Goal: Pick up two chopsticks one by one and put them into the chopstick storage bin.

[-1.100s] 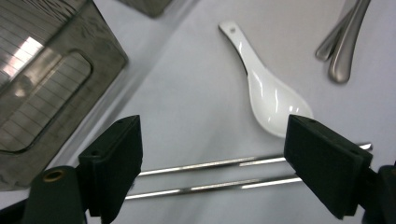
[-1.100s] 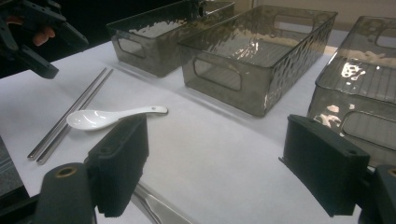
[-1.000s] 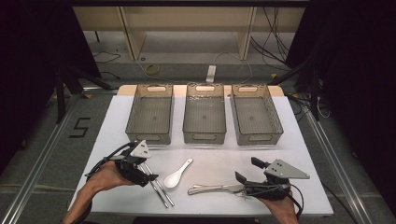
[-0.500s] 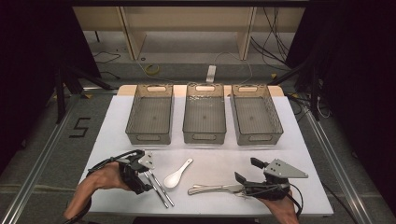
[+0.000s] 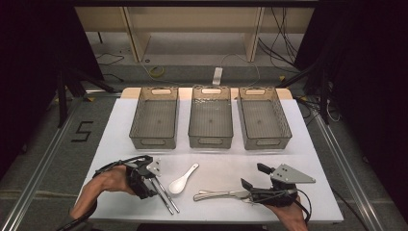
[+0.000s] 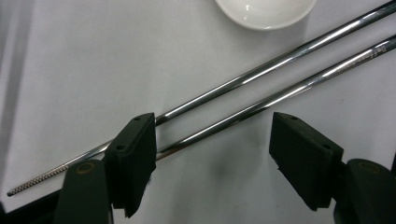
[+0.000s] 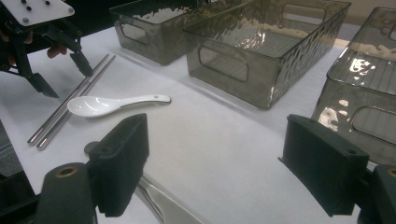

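Three smoked see-thru bins sit side by side along the far edge of the white surface: left bin, middle bin, right bin. All 3 hold nothing; ribbed floors visible thru the walls, each w/ a cut-out handle on its near end.

Near edge, left corner: pair of steel chopsticks lying flat, parallel and almost touching, angled toward the near edge. Left gripper is right over them, pointing down; its jaws have just been closing in but stand spread w/ a clear gap. In the left gripper view the chopsticks run diagonally between the pads, one stick passing just beside the left pad; right pad well off them (no pinch yet). Bowl of the white ceramic spoon shows at that view's top edge.

The spoon lies just right of the chopsticks, near the middle of the near edge, handle pointing at the middle bin.

Right of it, a metal utensil lies flat, its end under the right gripper. That gripper's jaws are spread wide, nothing between the pads (seen in the right gripper view).
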A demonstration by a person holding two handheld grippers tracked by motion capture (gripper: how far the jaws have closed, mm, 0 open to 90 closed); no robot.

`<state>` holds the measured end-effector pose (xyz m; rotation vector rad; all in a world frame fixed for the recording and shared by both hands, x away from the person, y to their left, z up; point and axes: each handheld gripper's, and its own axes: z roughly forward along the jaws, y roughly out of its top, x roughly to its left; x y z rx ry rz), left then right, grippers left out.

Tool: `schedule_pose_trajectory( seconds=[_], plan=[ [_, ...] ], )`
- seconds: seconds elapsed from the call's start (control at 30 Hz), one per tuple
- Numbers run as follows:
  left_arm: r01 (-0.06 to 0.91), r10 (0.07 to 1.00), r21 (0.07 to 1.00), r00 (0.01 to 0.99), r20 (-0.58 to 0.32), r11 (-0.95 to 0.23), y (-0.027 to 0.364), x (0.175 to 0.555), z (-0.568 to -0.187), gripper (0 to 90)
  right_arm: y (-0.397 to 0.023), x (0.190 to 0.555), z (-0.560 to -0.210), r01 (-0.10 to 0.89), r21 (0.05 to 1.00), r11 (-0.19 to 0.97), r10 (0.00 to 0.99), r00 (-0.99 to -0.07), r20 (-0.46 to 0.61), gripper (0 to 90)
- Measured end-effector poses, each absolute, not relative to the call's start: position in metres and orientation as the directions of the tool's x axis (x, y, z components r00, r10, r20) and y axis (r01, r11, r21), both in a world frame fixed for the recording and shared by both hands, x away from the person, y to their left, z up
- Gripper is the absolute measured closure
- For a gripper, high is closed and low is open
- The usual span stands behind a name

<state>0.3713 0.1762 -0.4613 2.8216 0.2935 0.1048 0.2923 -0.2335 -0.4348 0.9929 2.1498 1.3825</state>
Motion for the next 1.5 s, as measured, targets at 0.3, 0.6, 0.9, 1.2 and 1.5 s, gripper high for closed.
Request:
schedule_pose_trajectory(
  seconds=[0.3,0.6,0.9,1.2,1.5],
  plan=[
    [0.167,0.184,0.28,0.982,0.038,-0.946,0.175,0.373,-0.465,34.2,-0.233,0.292,-0.435,0.35,0.898,0.267,0.738,-0.674,0.043,23.6],
    [0.169,0.181,0.243,0.983,0.028,-0.955,0.175,0.372,-0.465,37.9,-0.232,0.292,-0.435,0.346,0.897,0.276,0.735,-0.678,0.035,23.9],
    [0.197,0.204,0.213,0.979,0.013,-0.957,0.172,0.371,-0.465,44.2,-0.231,0.292,-0.435,0.345,0.893,0.289,0.733,-0.679,0.025,24.2],
    [0.182,0.189,0.206,0.982,0.013,-0.961,0.172,0.366,-0.463,54.4,-0.231,0.29,-0.434,0.333,0.898,0.289,0.739,-0.674,0.012,25.4],
    [0.157,0.164,0.2,0.986,0.019,-0.967,0.17,0.361,-0.462,65.3,-0.231,0.29,-0.434,0.33,0.897,0.294,0.74,-0.672,0.005,25.7]
  ],
)
